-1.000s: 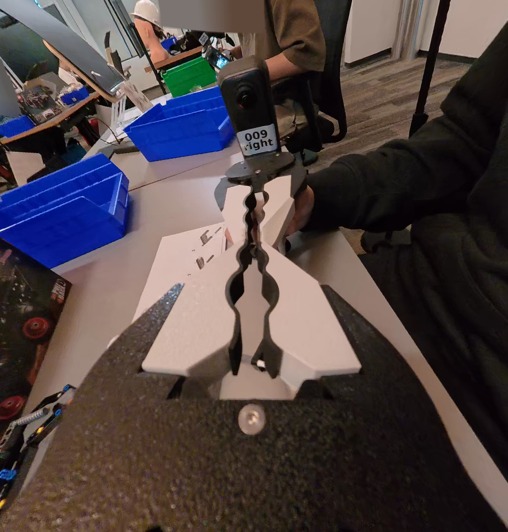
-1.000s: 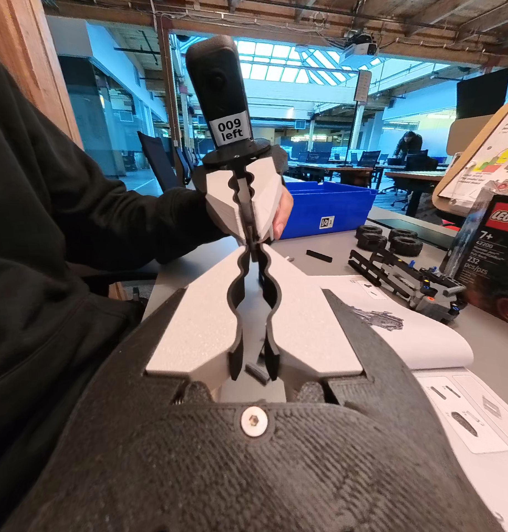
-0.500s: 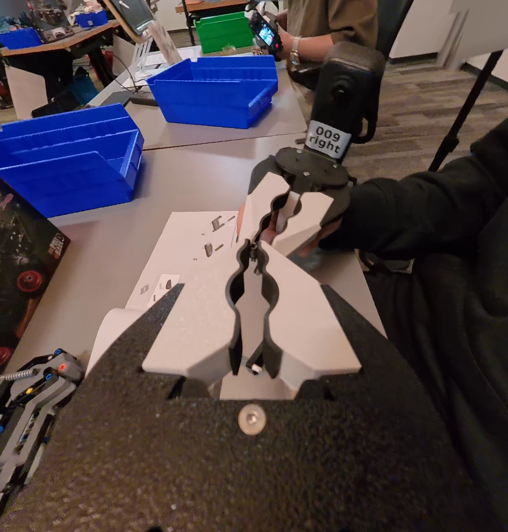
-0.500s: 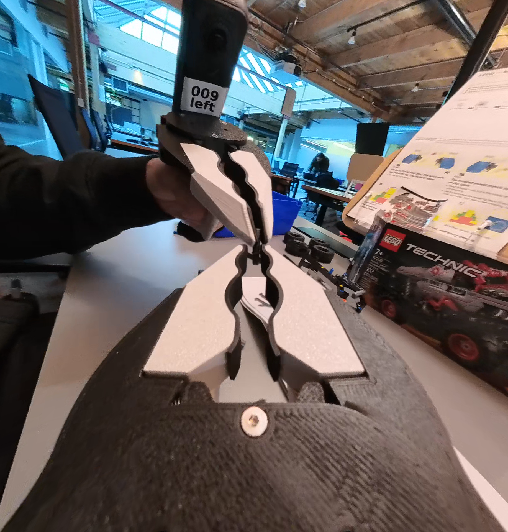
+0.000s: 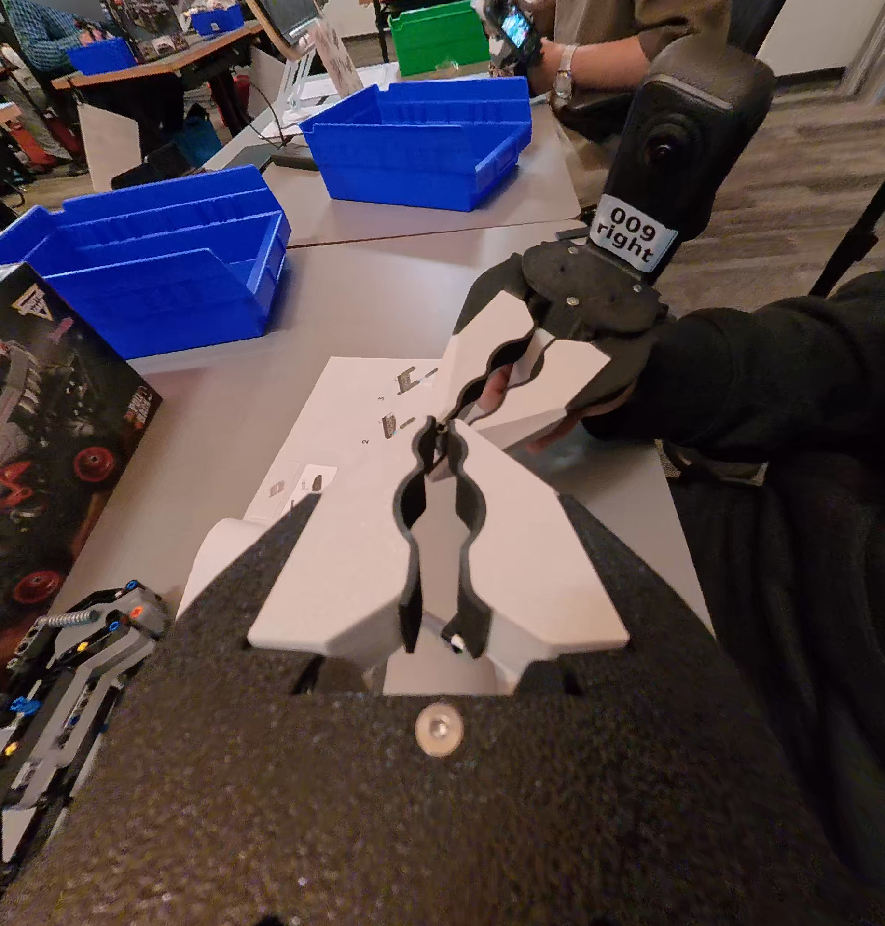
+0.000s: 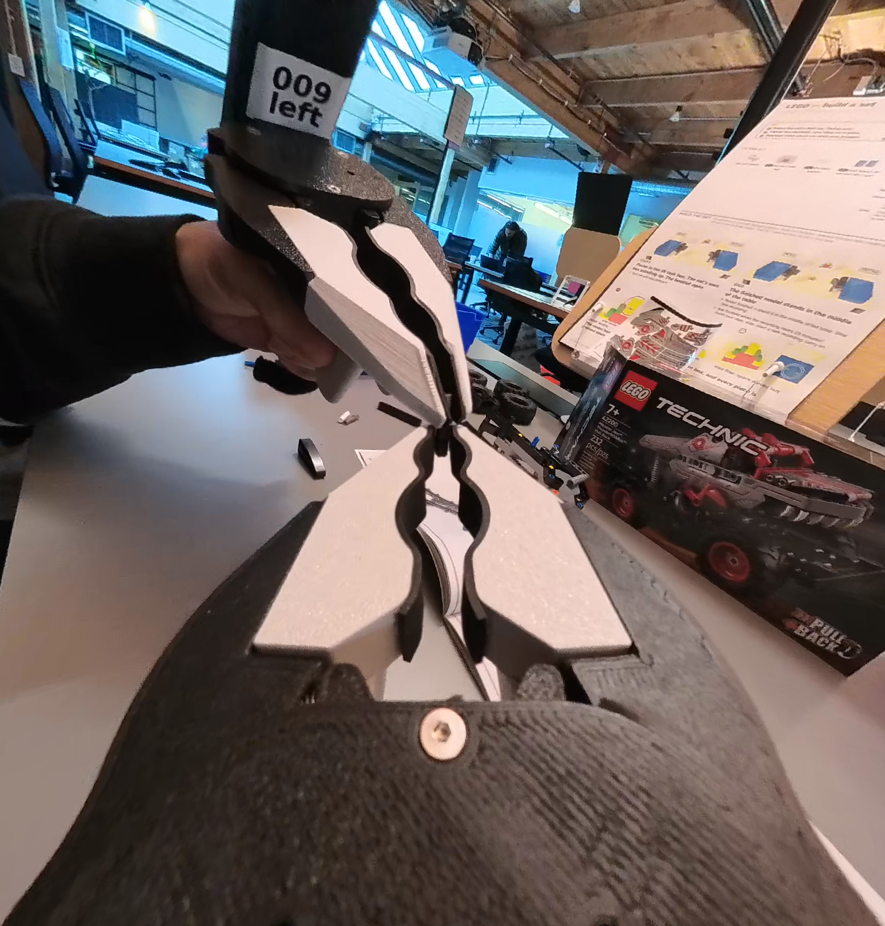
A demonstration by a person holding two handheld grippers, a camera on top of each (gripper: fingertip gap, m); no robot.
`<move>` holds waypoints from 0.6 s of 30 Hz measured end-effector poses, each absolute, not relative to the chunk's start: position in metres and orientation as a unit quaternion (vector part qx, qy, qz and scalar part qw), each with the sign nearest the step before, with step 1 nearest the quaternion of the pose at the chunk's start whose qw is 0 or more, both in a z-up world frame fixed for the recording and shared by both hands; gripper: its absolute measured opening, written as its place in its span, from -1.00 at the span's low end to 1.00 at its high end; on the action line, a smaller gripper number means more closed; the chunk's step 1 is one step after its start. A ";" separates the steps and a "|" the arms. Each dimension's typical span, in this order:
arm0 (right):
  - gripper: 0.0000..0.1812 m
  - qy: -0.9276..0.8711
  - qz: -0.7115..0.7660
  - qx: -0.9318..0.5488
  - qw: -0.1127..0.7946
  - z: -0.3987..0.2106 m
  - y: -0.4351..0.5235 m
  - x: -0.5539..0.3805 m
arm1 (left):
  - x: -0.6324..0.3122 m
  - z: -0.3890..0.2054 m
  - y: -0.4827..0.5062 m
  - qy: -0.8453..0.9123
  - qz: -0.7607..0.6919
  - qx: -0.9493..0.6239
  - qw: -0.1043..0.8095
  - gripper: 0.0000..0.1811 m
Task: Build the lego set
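My left gripper (image 5: 438, 432) and my right gripper (image 6: 443, 441) are both shut and meet tip to tip above the open instruction booklet (image 5: 350, 431). A small dark lego piece (image 6: 439, 445) sits pinched where the tips meet, and it also shows in the left wrist view (image 5: 436, 437). It is too small to tell its shape. The right gripper (image 5: 448, 420) comes in from the upper right in the left wrist view. The left gripper (image 6: 449, 418) comes in from the upper left in the right wrist view. The partly built grey and black chassis (image 5: 69, 666) lies beside the booklet.
The lego box (image 6: 731, 481) stands on the table by the chassis (image 6: 546, 456). Black tyres (image 6: 510, 401), a curved black piece (image 6: 311, 457) and a small white piece (image 6: 347, 417) lie loose. Two blue bins (image 5: 170, 260) (image 5: 420, 140) stand at the far side. A poster board (image 6: 781, 250) leans behind the box. The tips of both grippers are at nearly the same place.
Both grippers have swung and tilted while their tips stayed together. The right gripper now leans in from the right in the left wrist view, and the box and chassis have come more into view.
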State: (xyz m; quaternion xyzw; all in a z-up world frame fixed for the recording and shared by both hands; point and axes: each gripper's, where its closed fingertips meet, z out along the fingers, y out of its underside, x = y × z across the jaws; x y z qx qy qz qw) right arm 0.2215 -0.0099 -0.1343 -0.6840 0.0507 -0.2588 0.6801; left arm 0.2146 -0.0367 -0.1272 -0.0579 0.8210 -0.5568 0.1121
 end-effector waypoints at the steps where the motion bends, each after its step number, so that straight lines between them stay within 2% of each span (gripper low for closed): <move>1: -0.96 0.054 -0.257 -0.684 0.681 -0.135 -0.009 0.222 | 0.214 -0.127 -0.037 0.820 -0.558 -0.057 0.116 -0.98; 8: -0.99 0.067 -0.241 -0.700 0.669 -0.141 0.000 0.224 | 0.215 -0.131 -0.031 0.825 -0.548 -0.053 0.129 -0.98; 10: -0.98 0.081 -0.211 -0.693 0.684 -0.139 -0.005 0.227 | 0.220 -0.127 -0.026 0.818 -0.553 -0.054 0.151 -0.85; 12: -0.99 0.105 -0.190 -0.680 0.701 -0.135 -0.017 0.235 | 0.217 -0.132 -0.018 0.827 -0.539 -0.028 0.156 -0.82; 15: -0.99 0.123 -0.161 -0.650 0.732 -0.130 -0.031 0.243 | 0.205 -0.169 -0.003 0.875 -0.450 0.045 0.170 -0.75; 18: -0.98 0.116 -0.154 -0.618 0.762 -0.125 -0.033 0.244 | 0.194 -0.204 0.002 0.897 -0.341 0.143 0.243 -0.66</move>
